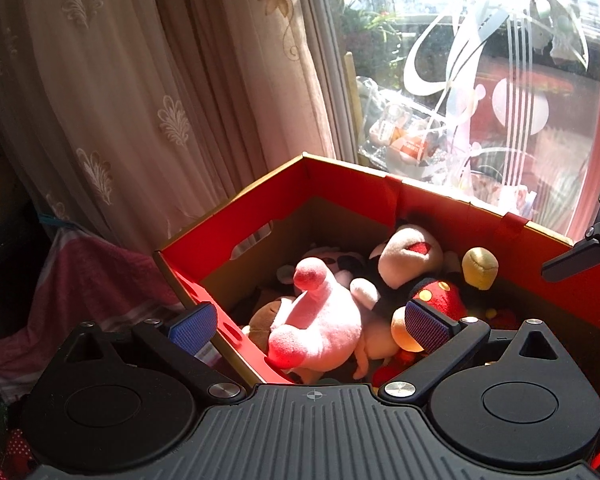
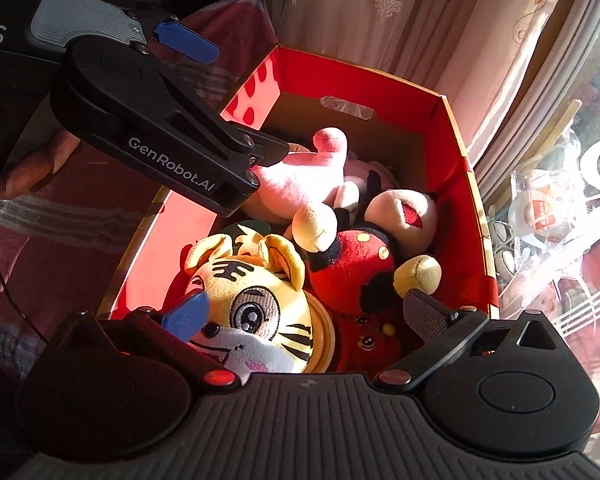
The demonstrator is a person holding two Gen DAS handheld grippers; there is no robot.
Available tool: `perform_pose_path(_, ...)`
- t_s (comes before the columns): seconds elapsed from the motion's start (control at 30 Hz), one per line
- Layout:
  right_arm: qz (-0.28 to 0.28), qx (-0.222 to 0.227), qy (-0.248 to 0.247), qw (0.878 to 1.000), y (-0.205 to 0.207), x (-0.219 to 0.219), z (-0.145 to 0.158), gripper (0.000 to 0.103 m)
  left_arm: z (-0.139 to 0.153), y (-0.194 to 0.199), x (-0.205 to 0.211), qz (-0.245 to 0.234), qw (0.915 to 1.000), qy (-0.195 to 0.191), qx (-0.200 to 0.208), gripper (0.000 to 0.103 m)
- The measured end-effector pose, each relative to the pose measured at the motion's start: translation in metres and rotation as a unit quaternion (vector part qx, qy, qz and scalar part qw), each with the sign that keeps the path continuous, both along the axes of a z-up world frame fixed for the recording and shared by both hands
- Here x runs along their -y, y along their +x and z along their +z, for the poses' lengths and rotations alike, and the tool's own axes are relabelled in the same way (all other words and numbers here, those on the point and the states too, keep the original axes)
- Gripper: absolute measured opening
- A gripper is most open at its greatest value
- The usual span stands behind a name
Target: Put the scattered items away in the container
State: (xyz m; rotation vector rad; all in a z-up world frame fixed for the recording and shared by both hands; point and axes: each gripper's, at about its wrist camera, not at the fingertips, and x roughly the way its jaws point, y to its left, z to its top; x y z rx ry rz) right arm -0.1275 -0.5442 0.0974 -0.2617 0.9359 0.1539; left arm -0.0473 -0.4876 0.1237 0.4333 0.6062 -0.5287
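"Red cardboard box [image 2: 466, 184] by the window holds the soft toys: tiger plush [image 2: 252, 300], pink plush [image 1: 320, 316], mouse plush [image 2: 356, 264]."

"Jaws?"

"Both grippers, left gripper [image 1: 308, 320] and right gripper [image 2: 306, 312], gape wide, empty. Plush looks light, squashy; pinch a limb or body."

The left wrist view looks forward and down from close over one corner of the box [image 1: 312, 176], facing the window [image 1: 480, 80]. The right wrist view looks more steeply into it from the adjoining side. Both share the box's inside and the curtain [image 1: 140, 100].
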Motion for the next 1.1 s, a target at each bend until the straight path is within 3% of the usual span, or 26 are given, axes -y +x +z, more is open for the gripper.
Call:
perform_pose_path(0.17,0.003,-0.016,-0.008,1.0,-0.003,0.0,-0.004,0.103,-0.005,0.001,0.006,-0.016,0.9991,-0.011,-0.037,0.103)
perform_pose_path(0.53,0.007,-0.063,-0.043,0.997,-0.002,-0.005,-0.022,0.103,-0.037,0.008,0.027,-0.004,0.9943,0.01,-0.106,0.103)
perform_pose_path(1.1,0.037,-0.086,-0.057,0.994,0.003,-0.015,-0.03,0.103,-0.051,0.017,0.029,0.009,0.9904,0.01,-0.138,0.103)
